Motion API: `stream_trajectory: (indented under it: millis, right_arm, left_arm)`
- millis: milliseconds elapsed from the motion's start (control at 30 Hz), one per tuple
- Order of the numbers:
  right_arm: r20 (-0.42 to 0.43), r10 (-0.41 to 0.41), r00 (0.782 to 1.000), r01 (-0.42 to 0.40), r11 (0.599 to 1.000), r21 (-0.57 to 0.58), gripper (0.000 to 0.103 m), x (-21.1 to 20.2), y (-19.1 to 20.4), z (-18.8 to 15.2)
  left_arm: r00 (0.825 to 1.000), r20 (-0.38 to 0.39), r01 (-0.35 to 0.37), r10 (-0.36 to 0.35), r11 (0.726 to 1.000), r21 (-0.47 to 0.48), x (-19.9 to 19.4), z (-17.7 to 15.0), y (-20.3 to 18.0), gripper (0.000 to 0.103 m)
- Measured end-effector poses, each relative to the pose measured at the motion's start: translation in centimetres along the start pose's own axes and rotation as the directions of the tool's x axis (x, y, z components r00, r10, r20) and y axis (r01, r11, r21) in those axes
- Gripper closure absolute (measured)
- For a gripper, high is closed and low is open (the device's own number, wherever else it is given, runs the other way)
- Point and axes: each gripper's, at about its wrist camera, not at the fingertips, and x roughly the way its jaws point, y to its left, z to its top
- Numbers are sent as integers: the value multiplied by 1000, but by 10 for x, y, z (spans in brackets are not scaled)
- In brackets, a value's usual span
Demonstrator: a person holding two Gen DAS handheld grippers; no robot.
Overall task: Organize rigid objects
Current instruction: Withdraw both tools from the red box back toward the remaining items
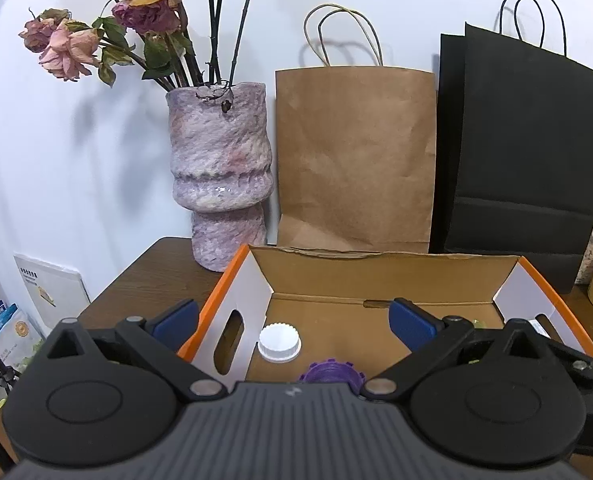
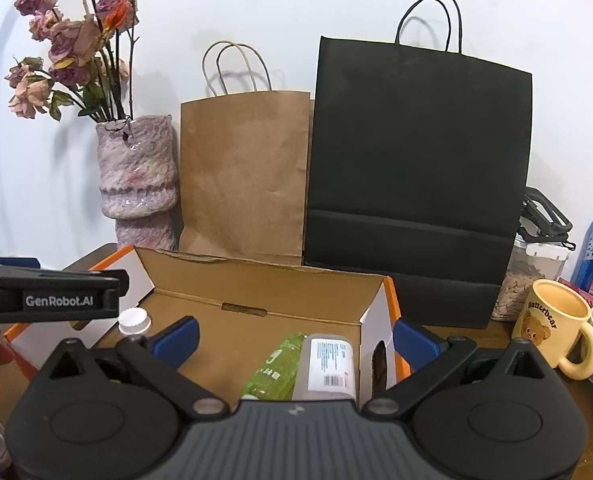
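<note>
A white wall backs the desk (image 1: 144, 276), where the open box (image 2: 256, 280) sits. Both claws, left (image 1: 294, 320) and right (image 2: 294, 338), hang released above it. Inside lie a green bottle (image 2: 274, 368), grey bottle (image 2: 328, 364) and white cap (image 1: 279, 342).

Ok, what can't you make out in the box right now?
- Purple ridged object: left wrist view, lower part hidden behind the left claw's body.
- Green bottle and white labelled bottle: right wrist view, near ends hidden by the right claw's body.
- White labelled bottle's print: too small.
</note>
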Motion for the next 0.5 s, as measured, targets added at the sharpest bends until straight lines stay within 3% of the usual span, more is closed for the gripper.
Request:
stream_trajectory:
  millis: [500]
  right_arm:
    - [-2,-4,1000,4,1000,0,0,-27,-1,-14]
  left_arm:
    - [1000,1,12,-12,1000,3,-34,-15,3,0]
